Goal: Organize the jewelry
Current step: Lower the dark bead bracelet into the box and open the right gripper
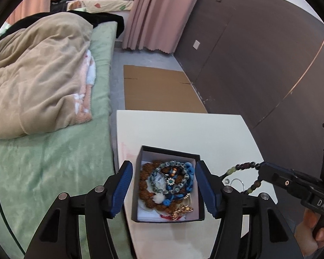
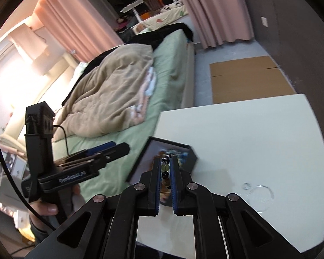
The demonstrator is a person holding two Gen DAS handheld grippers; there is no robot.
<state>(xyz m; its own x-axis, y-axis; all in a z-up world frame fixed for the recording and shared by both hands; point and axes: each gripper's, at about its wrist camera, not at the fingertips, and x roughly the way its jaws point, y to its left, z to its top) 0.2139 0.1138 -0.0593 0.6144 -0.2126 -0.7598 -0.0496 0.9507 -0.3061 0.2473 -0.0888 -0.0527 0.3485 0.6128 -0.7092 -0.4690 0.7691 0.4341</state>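
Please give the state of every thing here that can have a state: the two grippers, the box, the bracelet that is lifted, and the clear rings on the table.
left gripper: open, empty, jaws either side of the box
right gripper: shut on the bead bracelet
bead bracelet: lifted, hanging above the table
black box: lidless, full of jewelry
clear rings: lying flat on the white table

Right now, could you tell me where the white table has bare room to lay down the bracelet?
The far half of the table, between the black box and the edge facing the cardboard, is bare. Right of the box it is busier: two clear rings lie there. The box itself is heaped with beads.
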